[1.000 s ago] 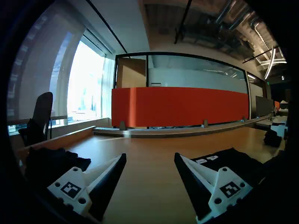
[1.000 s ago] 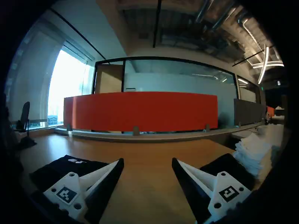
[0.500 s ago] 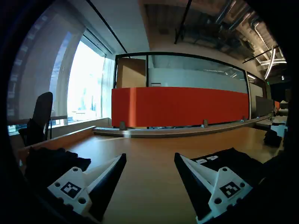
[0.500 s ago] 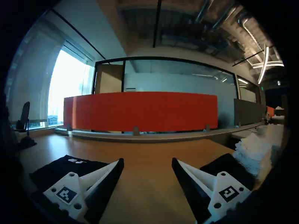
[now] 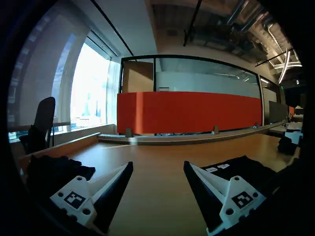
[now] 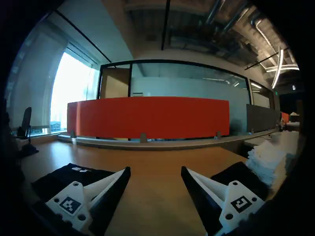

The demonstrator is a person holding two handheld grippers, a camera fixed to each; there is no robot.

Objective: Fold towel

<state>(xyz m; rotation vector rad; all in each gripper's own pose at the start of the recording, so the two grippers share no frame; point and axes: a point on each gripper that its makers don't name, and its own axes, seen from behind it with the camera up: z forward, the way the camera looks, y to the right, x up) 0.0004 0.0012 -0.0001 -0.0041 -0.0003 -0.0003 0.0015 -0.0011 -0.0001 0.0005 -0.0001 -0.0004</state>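
Note:
A black folded towel point(image 5: 242, 168) with white tags lies flat on the wooden table point(image 5: 157, 157), behind the right finger of my left gripper point(image 5: 157, 167). That gripper is open with bare tabletop between its fingers. In the right gripper view the same black towel point(image 6: 69, 175) lies behind the left finger of my right gripper point(image 6: 155, 171), which is also open and holds nothing. Another black cloth point(image 6: 240, 175) lies behind its right finger. A crumpled black cloth point(image 5: 55, 171) sits at the left in the left gripper view.
A stack of white folded towels point(image 6: 271, 155) stands at the table's right side. An orange divider panel point(image 5: 189, 112) runs along the table's far edge. An office chair point(image 5: 39, 128) stands by the window at the left. A dark bundle point(image 5: 286, 144) lies far right.

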